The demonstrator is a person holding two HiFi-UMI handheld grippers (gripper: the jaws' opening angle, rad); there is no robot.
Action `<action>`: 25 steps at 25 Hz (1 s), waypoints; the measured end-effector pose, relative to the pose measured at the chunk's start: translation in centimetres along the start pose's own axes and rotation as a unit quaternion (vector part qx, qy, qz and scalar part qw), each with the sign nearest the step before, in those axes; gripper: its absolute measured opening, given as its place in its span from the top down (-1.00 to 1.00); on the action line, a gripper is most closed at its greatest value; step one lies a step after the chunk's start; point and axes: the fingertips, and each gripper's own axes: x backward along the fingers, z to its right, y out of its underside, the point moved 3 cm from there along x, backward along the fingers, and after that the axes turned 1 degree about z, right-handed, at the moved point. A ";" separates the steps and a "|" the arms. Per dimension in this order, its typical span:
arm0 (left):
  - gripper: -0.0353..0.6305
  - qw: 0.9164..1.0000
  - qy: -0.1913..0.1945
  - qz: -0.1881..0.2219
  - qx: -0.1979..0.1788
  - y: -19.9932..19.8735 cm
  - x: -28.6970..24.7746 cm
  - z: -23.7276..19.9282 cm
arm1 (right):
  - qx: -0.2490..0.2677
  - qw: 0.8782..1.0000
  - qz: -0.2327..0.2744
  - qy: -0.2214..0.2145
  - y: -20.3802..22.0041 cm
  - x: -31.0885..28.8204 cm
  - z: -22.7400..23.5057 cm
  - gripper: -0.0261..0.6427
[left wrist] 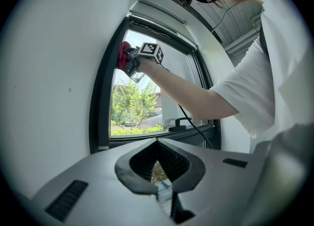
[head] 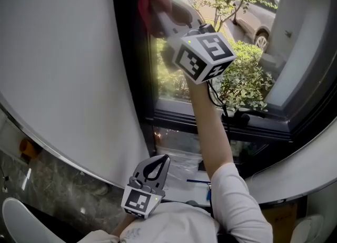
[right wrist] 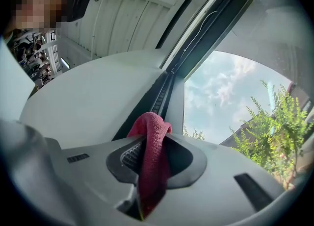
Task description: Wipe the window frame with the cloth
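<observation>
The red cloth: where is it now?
Head view, upper centre: the red cloth is clamped in the right gripper, at the left upright of the window frame.

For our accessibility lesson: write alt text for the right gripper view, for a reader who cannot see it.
The right gripper is shut on a red cloth, its folded tip at the dark window frame. Sky and a green tree show beyond.
</observation>
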 end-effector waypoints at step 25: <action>0.87 1.000 -0.002 -0.001 0.003 0.4 0.1 -0.3 | 0.008 1.000 -0.026 0.014 2.6 1.4 -0.4 0.68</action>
